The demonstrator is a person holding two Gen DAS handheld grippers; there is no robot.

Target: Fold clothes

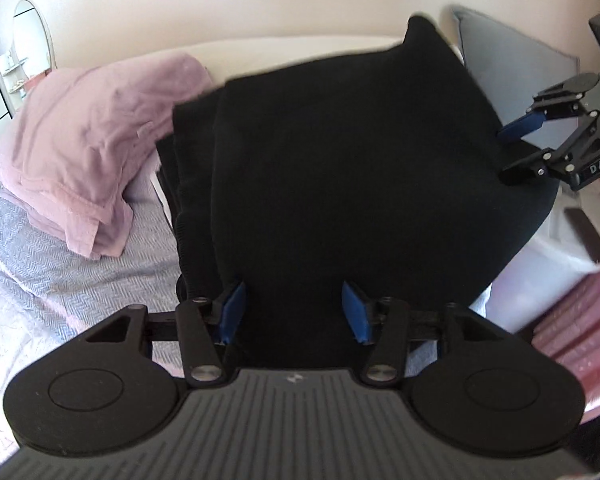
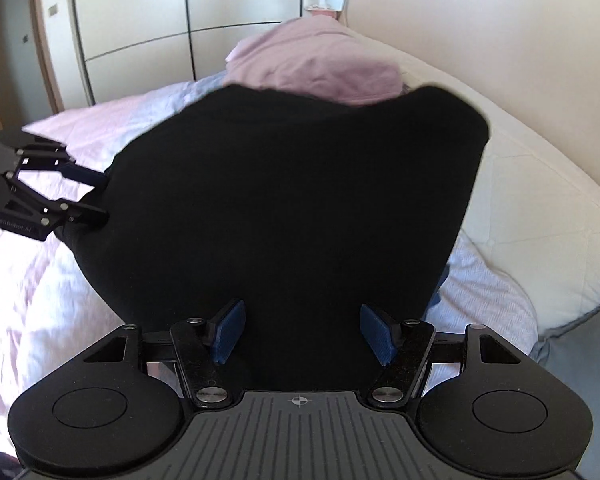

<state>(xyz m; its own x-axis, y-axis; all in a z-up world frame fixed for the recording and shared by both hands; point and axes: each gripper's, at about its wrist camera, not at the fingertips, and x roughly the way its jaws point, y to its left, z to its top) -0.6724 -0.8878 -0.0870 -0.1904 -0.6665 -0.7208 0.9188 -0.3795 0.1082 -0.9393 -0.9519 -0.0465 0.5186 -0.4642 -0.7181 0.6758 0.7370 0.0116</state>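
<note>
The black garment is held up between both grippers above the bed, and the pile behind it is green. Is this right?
Not quite: in the left wrist view, the pile behind the black garment is pink, not green. The rest holds for the left gripper, right gripper and bed.

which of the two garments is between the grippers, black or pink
The black garment: both the left gripper and right gripper straddle it, while the pink garment lies untouched behind.

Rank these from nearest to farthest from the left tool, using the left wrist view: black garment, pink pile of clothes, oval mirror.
1. Black garment: between the left tool's open fingers, straight ahead.
2. Pink pile of clothes: further back on the bed, left.
3. Oval mirror: far left, by the wall.
</note>
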